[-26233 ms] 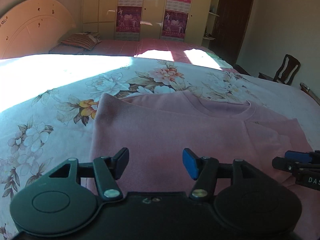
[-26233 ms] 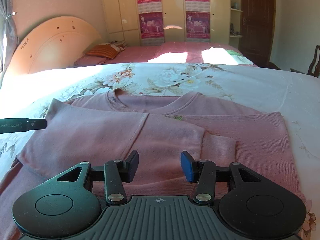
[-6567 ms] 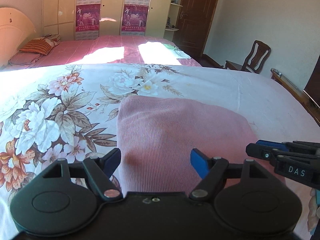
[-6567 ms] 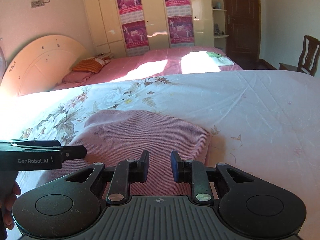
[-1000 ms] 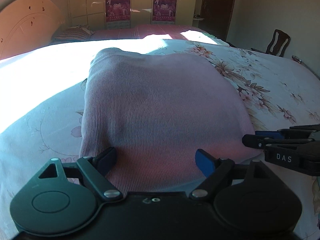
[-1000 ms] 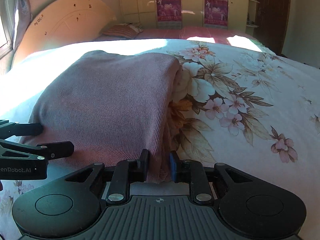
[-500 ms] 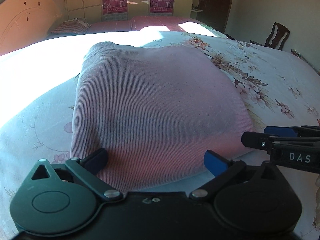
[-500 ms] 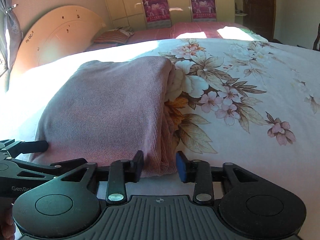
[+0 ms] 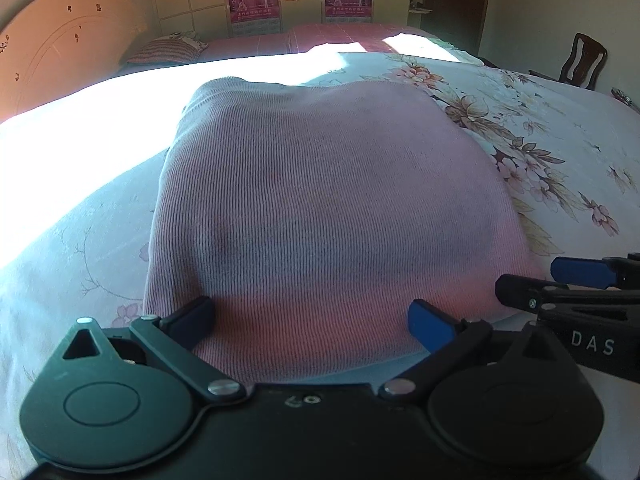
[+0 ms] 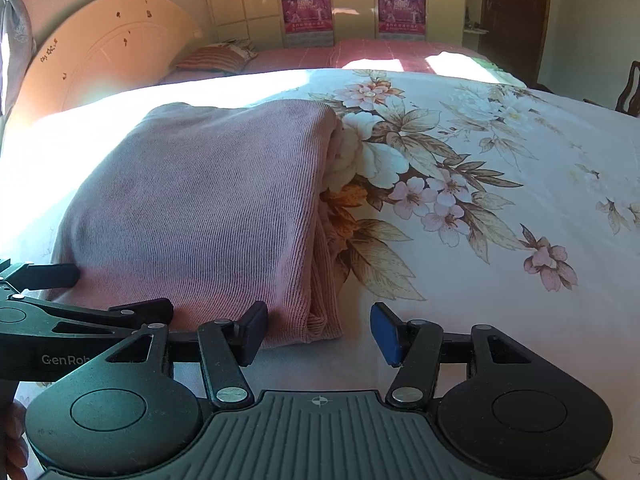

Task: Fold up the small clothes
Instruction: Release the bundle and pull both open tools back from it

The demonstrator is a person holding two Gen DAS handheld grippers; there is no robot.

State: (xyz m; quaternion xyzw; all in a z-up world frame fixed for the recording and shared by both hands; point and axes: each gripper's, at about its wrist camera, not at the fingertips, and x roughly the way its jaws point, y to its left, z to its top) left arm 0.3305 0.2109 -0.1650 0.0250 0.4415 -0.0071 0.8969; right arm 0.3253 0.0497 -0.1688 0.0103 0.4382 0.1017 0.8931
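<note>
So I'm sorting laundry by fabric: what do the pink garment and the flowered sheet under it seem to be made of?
The pink garment looks like a ribbed knit, perhaps cotton or a blend: fine parallel ridges run across it, the finish is matte, and its folded edges are thick and soft. The flowered sheet looks like a smooth, thin woven cloth with a printed pattern, probably cotton or polyester; the fibre itself cannot be told.

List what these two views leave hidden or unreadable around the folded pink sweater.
- Sweater near edge, left wrist view: partly hidden by the open left gripper.
- Sweater's underside and inner layers: hidden by its own top fold in both views.
- Sheet on the sweater's far left side, right wrist view: washed out by sun glare.
- Posters on the wardrobe: print too small to read.
- Chair: only its back shows, the bed hides the rest.
</note>
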